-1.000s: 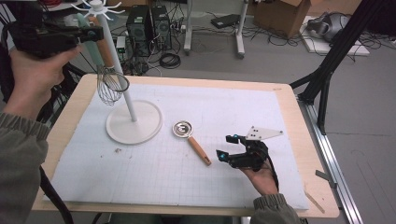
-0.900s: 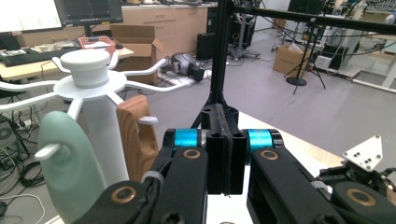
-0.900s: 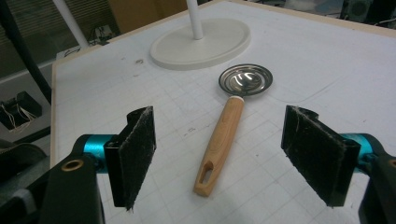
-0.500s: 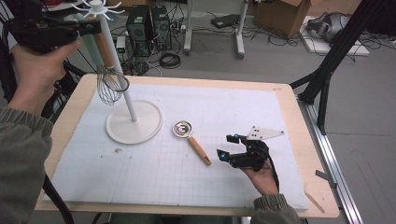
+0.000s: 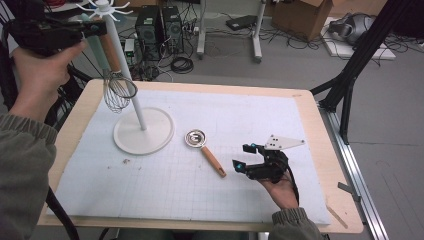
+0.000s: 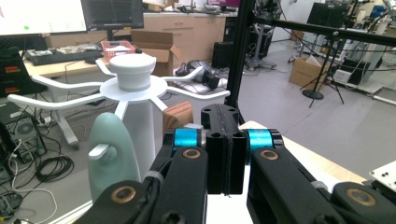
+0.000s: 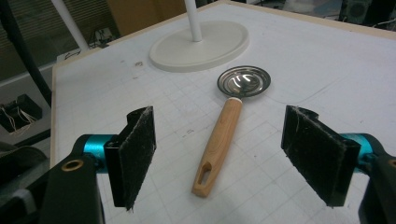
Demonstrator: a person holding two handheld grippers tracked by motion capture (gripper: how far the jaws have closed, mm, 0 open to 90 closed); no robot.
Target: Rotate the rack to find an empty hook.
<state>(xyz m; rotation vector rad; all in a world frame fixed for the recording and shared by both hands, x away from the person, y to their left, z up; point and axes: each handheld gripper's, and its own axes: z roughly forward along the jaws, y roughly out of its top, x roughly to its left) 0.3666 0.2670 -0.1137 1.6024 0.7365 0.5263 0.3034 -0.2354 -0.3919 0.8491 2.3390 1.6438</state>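
While left gripper (image 5: 92, 28), jaws pressed together, hangs whisk (image 5: 119, 90) on rack (image 5: 142, 131) upper left, right gripper (image 7: 224, 154) spread, framing spoon (image 7: 227, 135) mid-frame for pickup.

glossy metal ladle (image 7: 236, 121) bowl, smooth wooden handle; wire whisk (image 5: 119, 93)

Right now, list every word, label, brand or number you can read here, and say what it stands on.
None can be read.
Monitor screens behind the rack: content too blurred to read.
Red labels on dark equipment: too small.
Wooden-handled spoon, white rack, both tools: no markings visible.
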